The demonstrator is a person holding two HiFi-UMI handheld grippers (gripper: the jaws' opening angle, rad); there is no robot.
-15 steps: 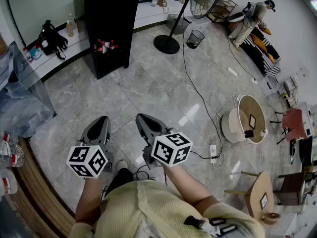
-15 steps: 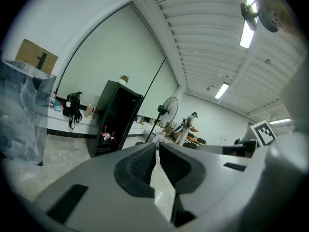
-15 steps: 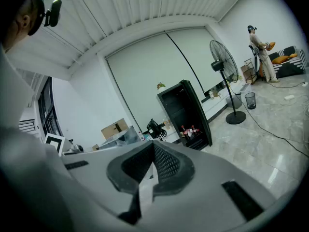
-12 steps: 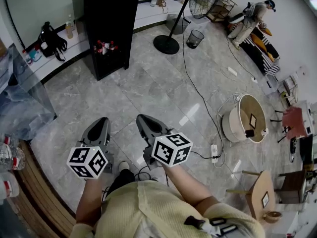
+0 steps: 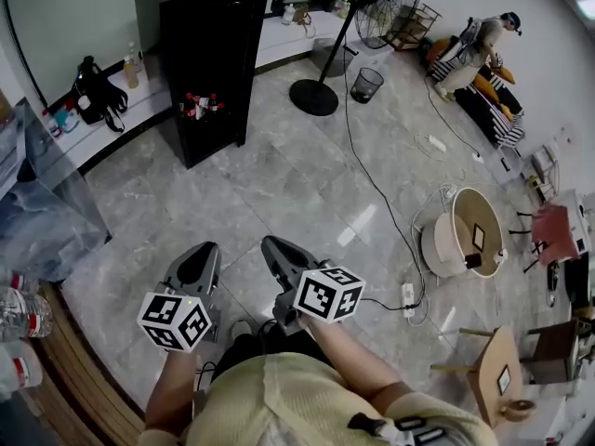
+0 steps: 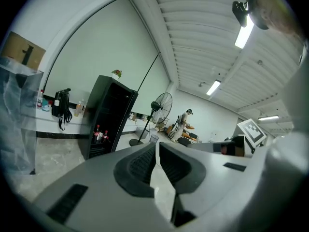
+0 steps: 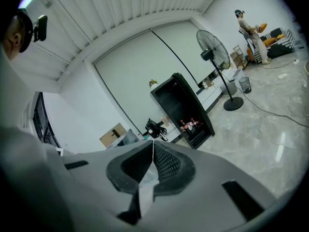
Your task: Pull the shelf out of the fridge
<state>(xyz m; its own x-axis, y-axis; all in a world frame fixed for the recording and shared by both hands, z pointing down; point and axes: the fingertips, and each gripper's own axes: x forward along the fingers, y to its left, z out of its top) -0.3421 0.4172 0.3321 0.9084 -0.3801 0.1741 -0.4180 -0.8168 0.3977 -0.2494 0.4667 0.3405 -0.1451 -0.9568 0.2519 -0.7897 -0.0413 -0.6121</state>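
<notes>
The black fridge [image 5: 209,54] stands open across the room, well away from both grippers. Red-capped bottles [image 5: 197,106] sit on a low shelf inside it; the shelf itself is too dark to make out. My left gripper [image 5: 200,260] is held in front of the person's body over the floor, jaws shut with nothing between them. My right gripper [image 5: 277,249] is beside it, also shut and holding nothing. The left gripper view looks past the left gripper [image 6: 157,146] at the fridge [image 6: 110,115]. The right gripper view looks past the right gripper [image 7: 153,144] at the fridge [image 7: 186,108].
A standing fan [image 5: 321,82] and a waste bin [image 5: 367,77] stand right of the fridge, with a cable trailing across the floor. A round tub [image 5: 465,235], a wooden stool [image 5: 493,370] and a far-off person [image 5: 474,49] are at the right. A plastic-covered object [image 5: 37,212] and water bottles [image 5: 19,309] are at the left.
Both grippers sit a little lower and further right in the head view, and the room has shifted slightly. Both jaws stay shut.
</notes>
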